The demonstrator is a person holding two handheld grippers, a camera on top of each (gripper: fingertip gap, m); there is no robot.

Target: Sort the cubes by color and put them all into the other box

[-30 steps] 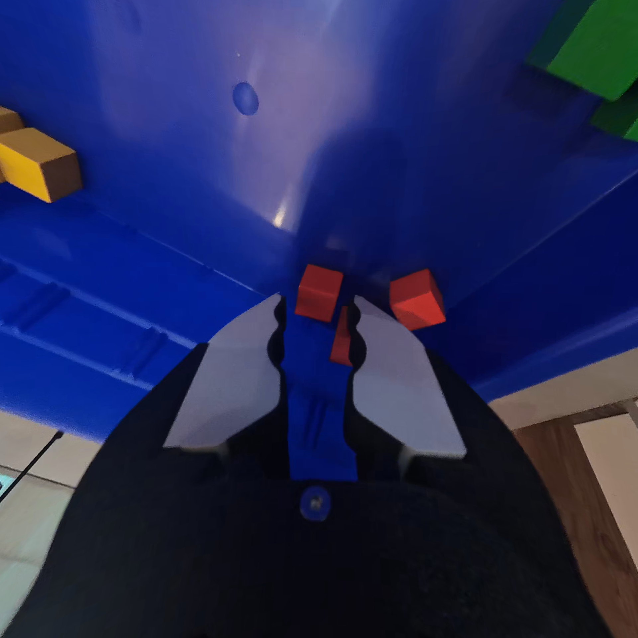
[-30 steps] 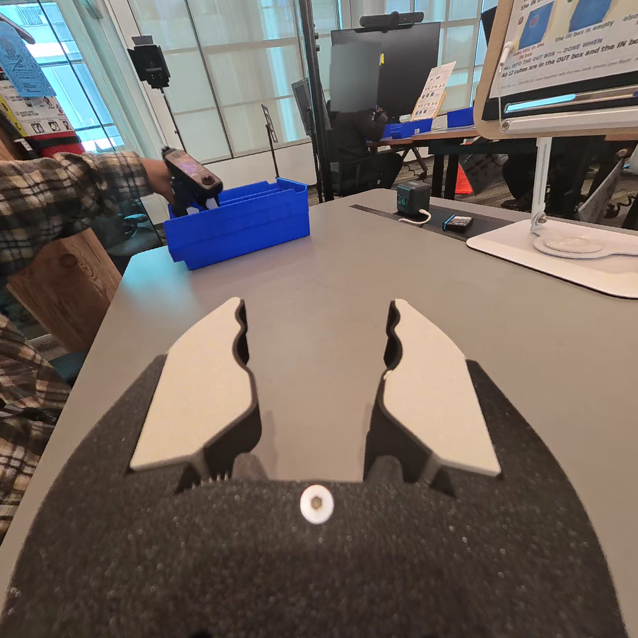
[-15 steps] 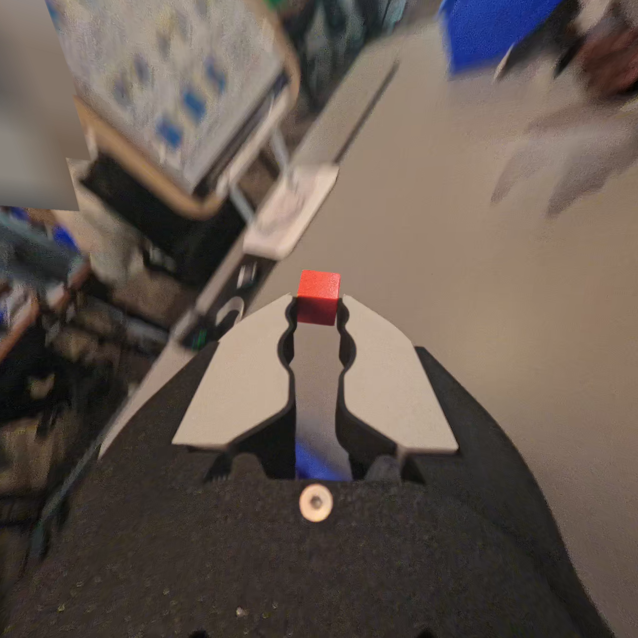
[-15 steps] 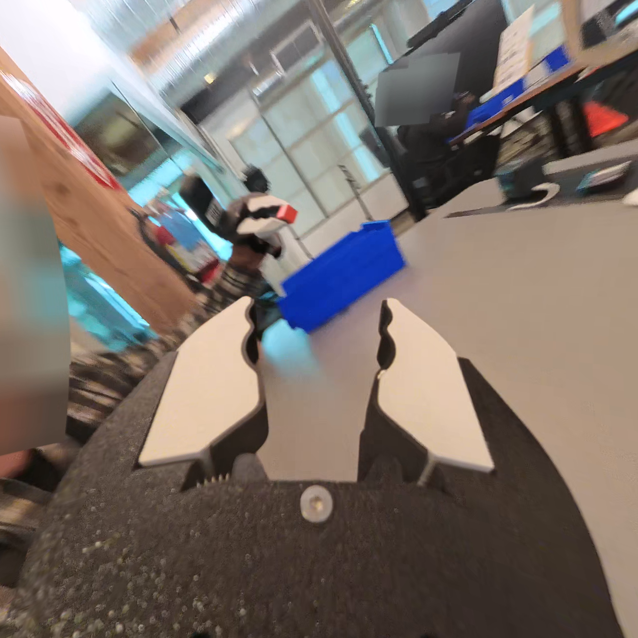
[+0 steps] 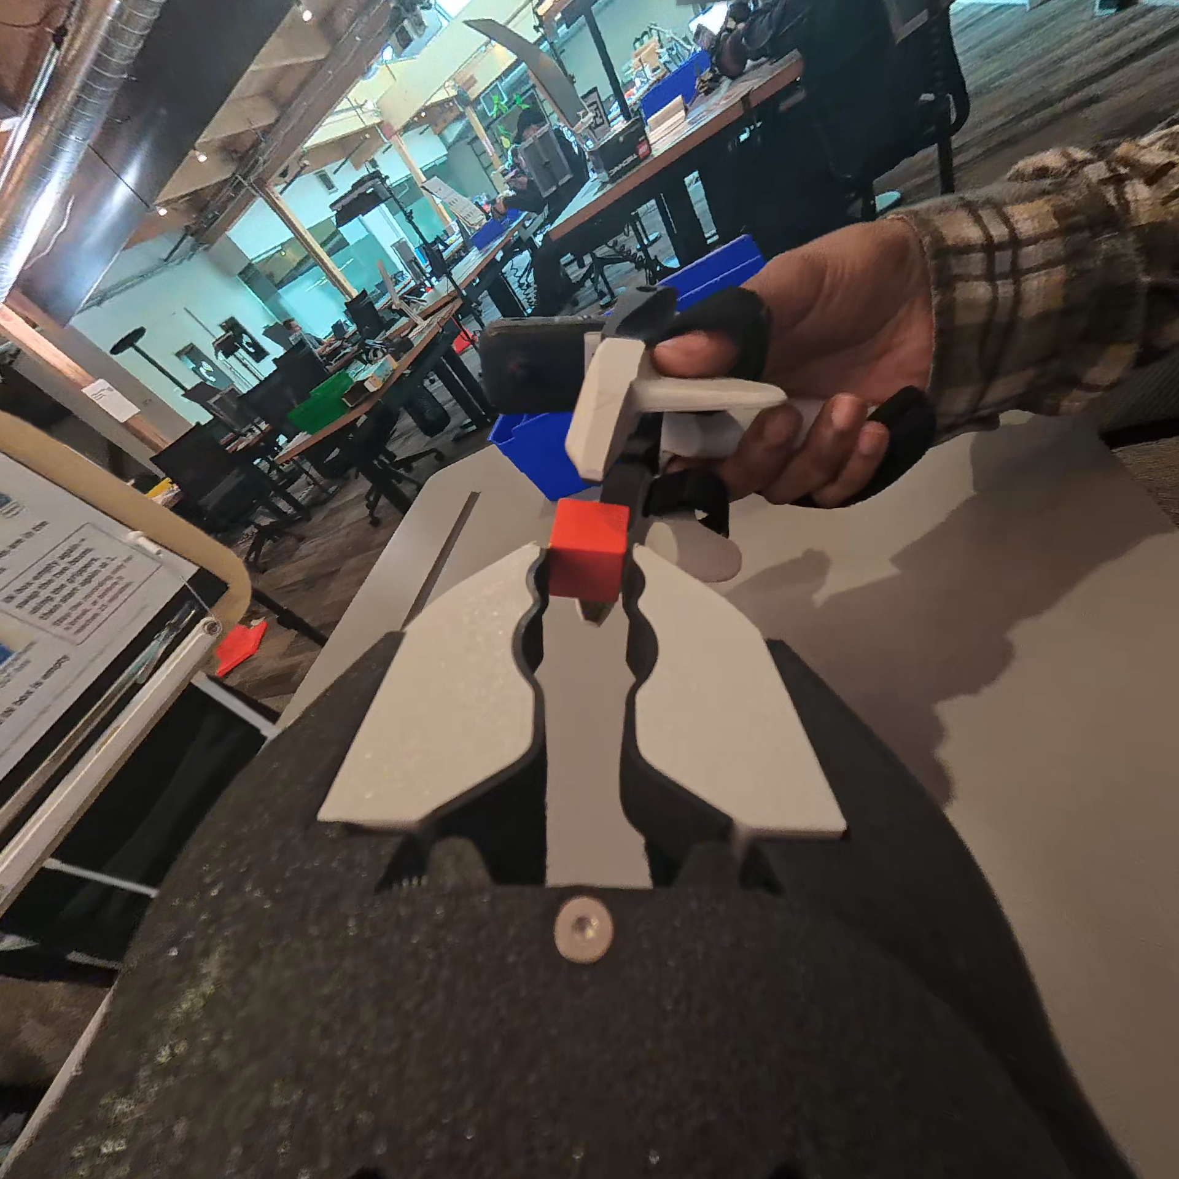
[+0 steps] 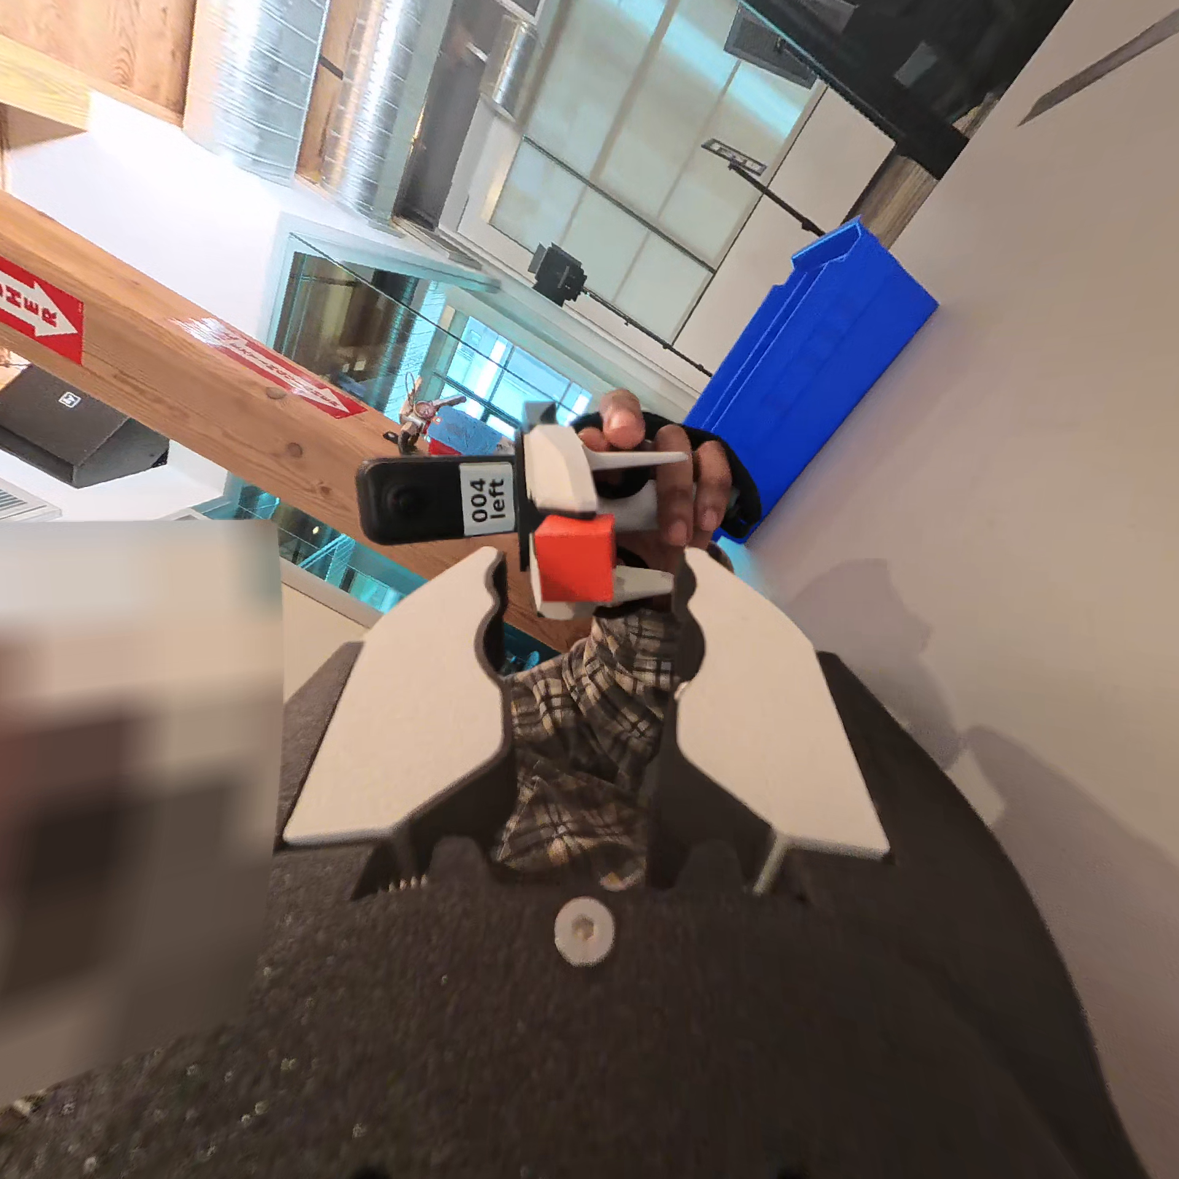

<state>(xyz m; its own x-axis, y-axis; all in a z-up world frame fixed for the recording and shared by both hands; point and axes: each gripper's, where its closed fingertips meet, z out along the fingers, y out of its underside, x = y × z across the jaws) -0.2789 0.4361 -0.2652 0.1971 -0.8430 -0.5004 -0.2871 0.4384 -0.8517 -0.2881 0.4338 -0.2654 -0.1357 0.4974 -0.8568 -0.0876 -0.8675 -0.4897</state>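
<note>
Red cube (image 5: 584, 554) between left gripper (image 5: 585, 577) jaws

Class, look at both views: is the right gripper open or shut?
Open. In its own view the right gripper shows a wide gap between its fingers, holding nothing; the red cube sits in the left gripper.

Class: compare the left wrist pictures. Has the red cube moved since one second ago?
Yes. The red cube, clamped in the left gripper, has come up out of the blue box and now hangs above the grey table, facing the right gripper.

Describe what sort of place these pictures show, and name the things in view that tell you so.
Probably a shared lab or workshop: rows of long work tables with black office chairs, exposed silver ceiling ducts, and blue plastic bins on a grey table.
</note>
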